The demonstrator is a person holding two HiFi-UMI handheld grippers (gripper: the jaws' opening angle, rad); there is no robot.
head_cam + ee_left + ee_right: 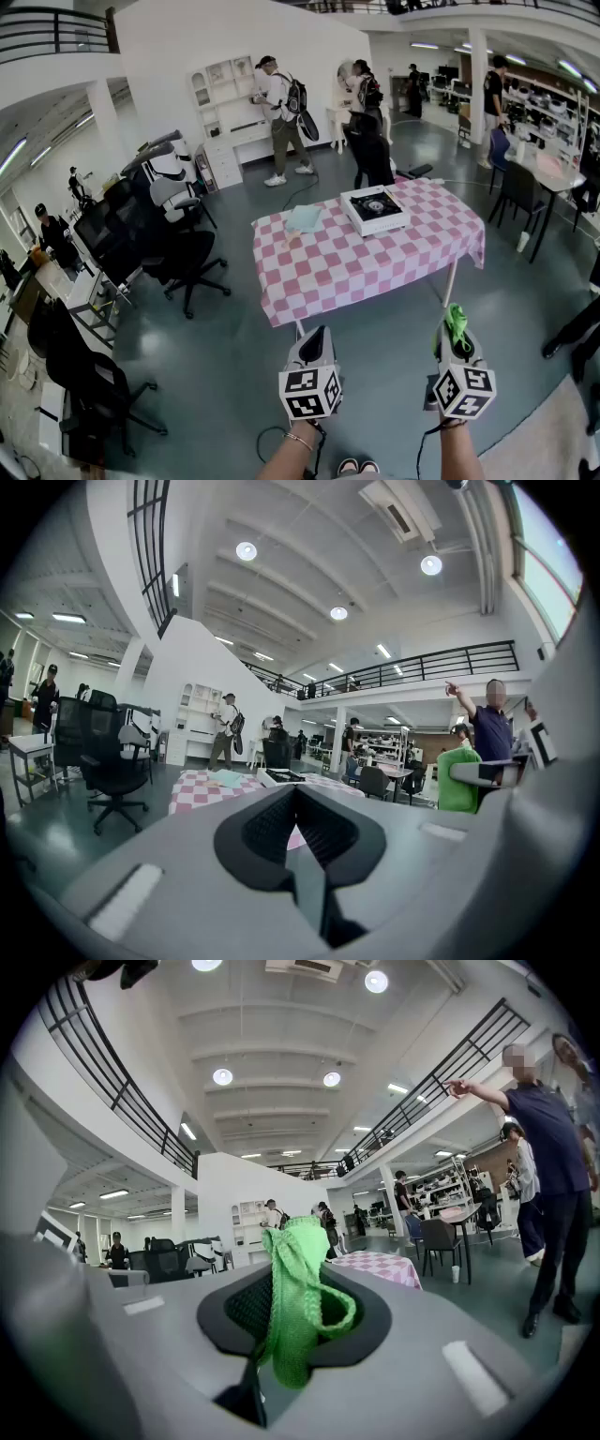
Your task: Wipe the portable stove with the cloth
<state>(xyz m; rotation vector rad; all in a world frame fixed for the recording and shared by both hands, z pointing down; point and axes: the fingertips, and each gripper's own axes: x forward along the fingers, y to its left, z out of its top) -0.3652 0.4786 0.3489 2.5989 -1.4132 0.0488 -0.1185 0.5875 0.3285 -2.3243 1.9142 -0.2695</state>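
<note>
Portable stove point(373, 208) sits at 12 o'clock on the pink-checked counter point(319, 277), well apart from both tools, its details too small to read. Right tool point(457, 343) pinches the green cloth point(292, 1307), which hides its tips. Left tool point(317, 341) is pressed together on nothing.

Left gripper point(319, 330), right gripper point(457, 328): grey shells, black-white marker cubes point(310, 392), black fingers point(270, 832); wrist bracelet point(298, 439), possibly beaded.

A rectangular table point(375, 272), covered by a pink-and-white checked cloth that hangs over its edges, stands on a glossy dark grey-green floor point(234, 366). A white, square portable stove point(374, 210) with a black burner top lies on the far half of the table. A flat, pale blue-green sheet point(304, 218) lies near it, towards the far left corner; its material cannot be determined.
</note>
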